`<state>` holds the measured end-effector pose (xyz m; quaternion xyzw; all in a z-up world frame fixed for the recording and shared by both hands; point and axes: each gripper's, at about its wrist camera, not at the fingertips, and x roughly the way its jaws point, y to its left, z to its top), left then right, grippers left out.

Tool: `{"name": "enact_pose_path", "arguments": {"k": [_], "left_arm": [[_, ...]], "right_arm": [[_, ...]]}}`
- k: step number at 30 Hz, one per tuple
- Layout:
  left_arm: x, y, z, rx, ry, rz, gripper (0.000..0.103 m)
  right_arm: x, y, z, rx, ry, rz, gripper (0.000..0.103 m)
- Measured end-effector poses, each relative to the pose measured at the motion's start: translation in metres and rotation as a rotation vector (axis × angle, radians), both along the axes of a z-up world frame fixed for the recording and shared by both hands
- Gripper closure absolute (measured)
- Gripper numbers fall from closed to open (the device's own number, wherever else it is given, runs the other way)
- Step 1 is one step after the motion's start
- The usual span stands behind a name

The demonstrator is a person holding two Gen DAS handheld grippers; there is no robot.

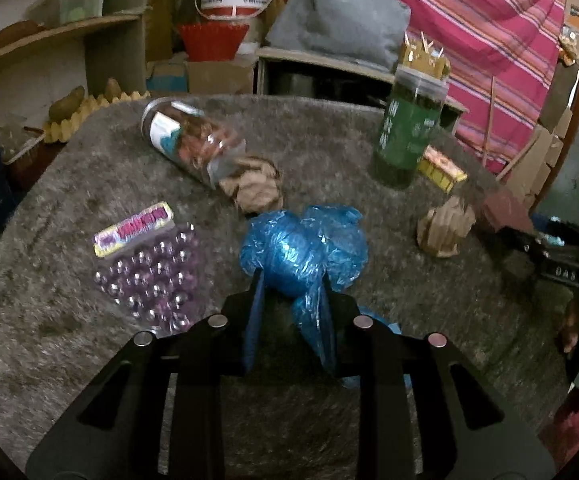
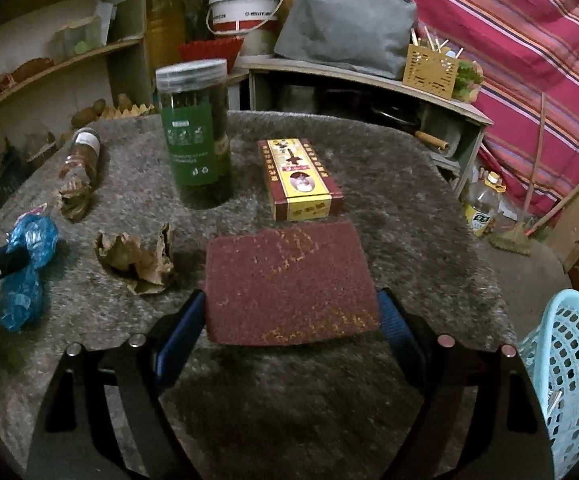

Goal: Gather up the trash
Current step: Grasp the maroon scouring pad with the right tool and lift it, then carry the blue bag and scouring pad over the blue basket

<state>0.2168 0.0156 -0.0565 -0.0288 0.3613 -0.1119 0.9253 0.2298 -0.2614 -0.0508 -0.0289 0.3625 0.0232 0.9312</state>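
Left wrist view: your left gripper pinches the crumpled blue plastic bag at frame centre; the bag's lower tail hides behind the right finger. A crumpled brown paper wad sits right of centre, another is partly covered by the toppled clear plastic jar. The bead packet is blurred.

Right wrist view: your right gripper clamps the flat maroon speckled pad, lower centre. At lower right, the pale blue perforated basket is cut off by the frame edge.
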Motion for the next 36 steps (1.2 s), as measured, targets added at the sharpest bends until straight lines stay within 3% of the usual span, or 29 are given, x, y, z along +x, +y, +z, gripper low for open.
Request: {"name": "enact_pose_path", "arguments": {"k": [10, 15, 21, 36], "left_arm": [[-0.012, -0.036, 0.039, 0.056, -0.119, -0.013, 0.080], [-0.021, -0.073, 0.060, 0.095, -0.181, -0.032, 0.080], [-0.027, -0.135, 0.080, 0.067, -0.222, -0.099, 0.080], [-0.045, -0.312, 0.066, 0.027, -0.233, -0.339, 0.080]], "right_arm": [[-0.028, -0.033, 0.026, 0.039, -0.077, -0.048, 0.019], [-0.049, -0.063, 0.042, 0.063, -0.129, -0.094, 0.019], [-0.079, -0.111, 0.052, 0.058, -0.169, -0.186, 0.019], [-0.147, -0.255, 0.044, 0.042, -0.185, -0.522, 0.019]]}}
